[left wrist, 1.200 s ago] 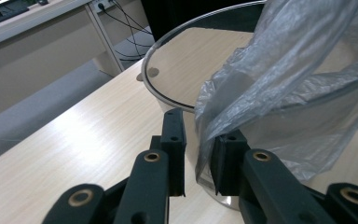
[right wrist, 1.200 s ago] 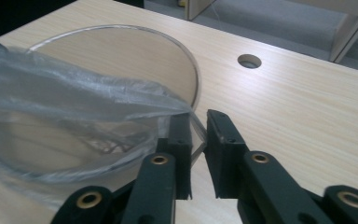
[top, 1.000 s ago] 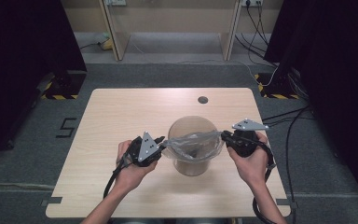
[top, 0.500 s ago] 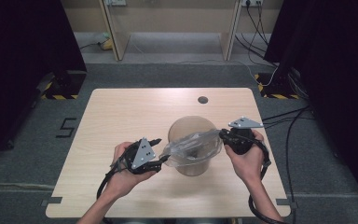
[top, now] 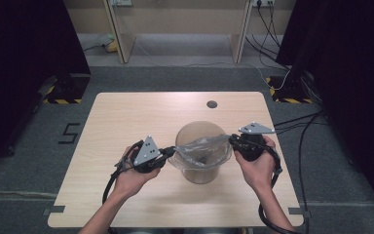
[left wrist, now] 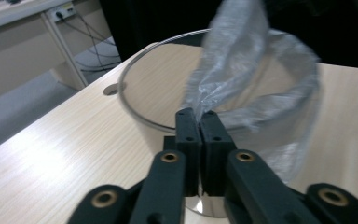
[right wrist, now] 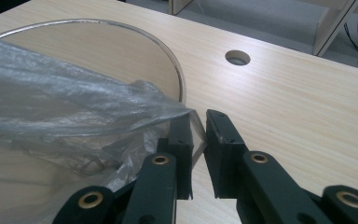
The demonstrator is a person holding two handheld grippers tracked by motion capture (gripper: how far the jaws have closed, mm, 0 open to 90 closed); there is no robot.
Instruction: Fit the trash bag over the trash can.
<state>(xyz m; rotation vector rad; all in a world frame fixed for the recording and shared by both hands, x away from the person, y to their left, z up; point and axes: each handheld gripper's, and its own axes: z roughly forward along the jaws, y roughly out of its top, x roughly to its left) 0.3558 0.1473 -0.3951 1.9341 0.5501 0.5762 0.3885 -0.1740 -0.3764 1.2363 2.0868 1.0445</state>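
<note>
A clear round bin [top: 200, 173] stands on the wooden table [top: 126, 117], with a thin clear plastic bag [top: 202, 146] stretched across its mouth. My left gripper [top: 168, 155] is at the bin's left rim. In the left gripper view its jaws [left wrist: 198, 114] have just been closing and now press together on the bag's film [left wrist: 242, 60], above the bin's rim [left wrist: 130, 107]. My right gripper [top: 231, 141] is at the right rim. In the right gripper view it [right wrist: 198, 116] pinches the bag's drawn-out corner [right wrist: 51, 102] where the bin's rim [right wrist: 168, 51] runs in.
A small round hole [top: 212, 104] sits in the tabletop behind the bin, and appears in the right gripper view [right wrist: 237, 57]. Cables trail from both grippers off the table's near edge. Bare wood lies left of and behind the bin.
The left hand has shifted slightly left and toward me, staying at the bag's left edge. The right hand has kept still with the bag's right edge.
</note>
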